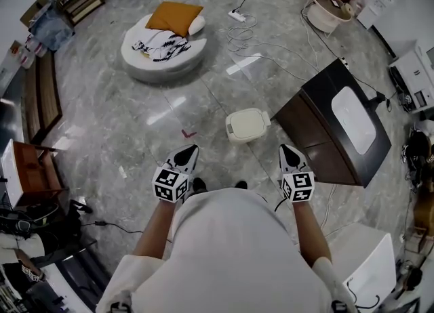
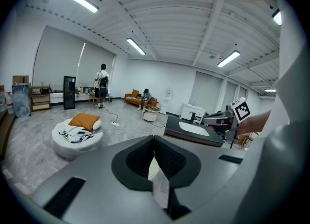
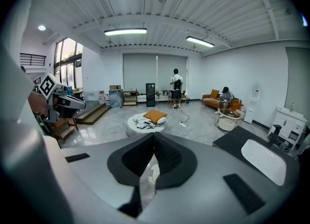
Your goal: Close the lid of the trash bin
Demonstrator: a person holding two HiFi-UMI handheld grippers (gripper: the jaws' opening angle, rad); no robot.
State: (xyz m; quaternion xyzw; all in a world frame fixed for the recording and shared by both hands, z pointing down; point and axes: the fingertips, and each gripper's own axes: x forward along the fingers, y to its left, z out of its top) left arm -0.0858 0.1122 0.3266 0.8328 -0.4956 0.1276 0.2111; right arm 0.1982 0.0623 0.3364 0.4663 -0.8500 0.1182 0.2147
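Note:
The trash bin [image 1: 247, 125] is a small cream box on the grey marble floor, and its lid lies flat on top. It stands ahead of me, between my two grippers and a little beyond their tips. My left gripper [image 1: 191, 149] hovers to the bin's lower left, its jaws shut with nothing in them. My right gripper [image 1: 288, 150] hovers to the bin's lower right, also shut and empty. In the left gripper view the jaws [image 2: 154, 140] meet, and a pale patch shows below them. The right gripper view shows its jaws [image 3: 154, 138] closed the same way.
A dark cabinet [image 1: 319, 129] with a white top panel stands just right of the bin. A round white pouf [image 1: 152, 57] with an orange cushion lies further out, with cables and a power strip [image 1: 237, 15] nearby. A wooden bench [image 1: 41, 98] is at the left. People [image 3: 177, 87] are far off.

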